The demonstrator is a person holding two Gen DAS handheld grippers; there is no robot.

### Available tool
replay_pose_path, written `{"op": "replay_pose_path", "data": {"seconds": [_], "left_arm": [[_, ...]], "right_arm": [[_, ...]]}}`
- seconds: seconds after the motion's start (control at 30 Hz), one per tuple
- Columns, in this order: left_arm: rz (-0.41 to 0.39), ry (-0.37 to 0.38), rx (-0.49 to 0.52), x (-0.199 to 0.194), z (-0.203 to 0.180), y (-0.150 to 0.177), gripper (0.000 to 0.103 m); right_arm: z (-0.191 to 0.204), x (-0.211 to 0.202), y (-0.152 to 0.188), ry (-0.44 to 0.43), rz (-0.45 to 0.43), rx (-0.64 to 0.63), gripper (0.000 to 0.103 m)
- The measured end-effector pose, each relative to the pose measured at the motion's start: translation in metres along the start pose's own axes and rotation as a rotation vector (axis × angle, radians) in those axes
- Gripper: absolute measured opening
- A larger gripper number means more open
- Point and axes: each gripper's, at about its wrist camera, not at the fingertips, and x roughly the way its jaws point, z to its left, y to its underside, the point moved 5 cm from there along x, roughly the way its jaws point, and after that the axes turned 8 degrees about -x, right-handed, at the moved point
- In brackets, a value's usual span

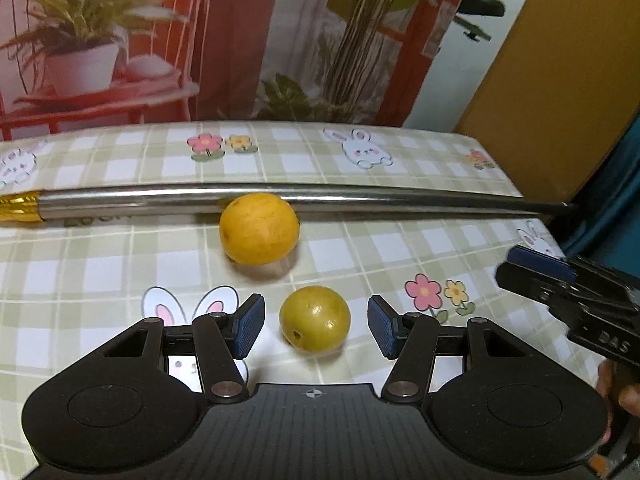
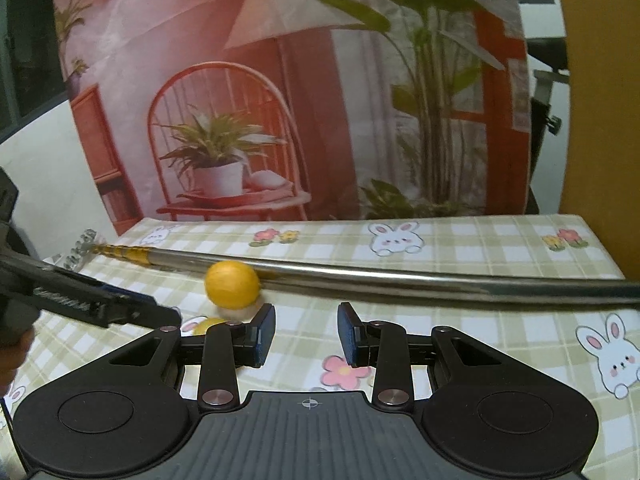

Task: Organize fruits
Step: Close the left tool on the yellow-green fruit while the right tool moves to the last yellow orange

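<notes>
A yellow-orange fruit lies on the checked tablecloth against a long metal rod. A smaller greenish-yellow fruit lies nearer, between the open fingers of my left gripper, with gaps on both sides. My right gripper is open and empty over the cloth, to the right of both fruits. In the right wrist view the orange fruit shows by the rod, and the small fruit peeks out behind the left finger.
The rod has a gold end at the left and spans the table. The right gripper's body shows at the right edge of the left wrist view. A printed backdrop stands behind the table's far edge.
</notes>
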Motion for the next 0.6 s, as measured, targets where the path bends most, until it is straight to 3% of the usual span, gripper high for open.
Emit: {"op": "replay_pose_path", "data": {"seconds": [0.17,0.6], "left_arm": [[0.037,-0.001,-0.041,0.019,0.006,-0.002,0.062],[0.1,-0.007,-0.011,0.036,0.004,0.002,0.06]], "right_arm": [[-0.013,0.004,0.01,0.008,0.009,0.037,0.032],[-0.02,0.009,0.02,0.0,0.015,0.084,0.032]]}}
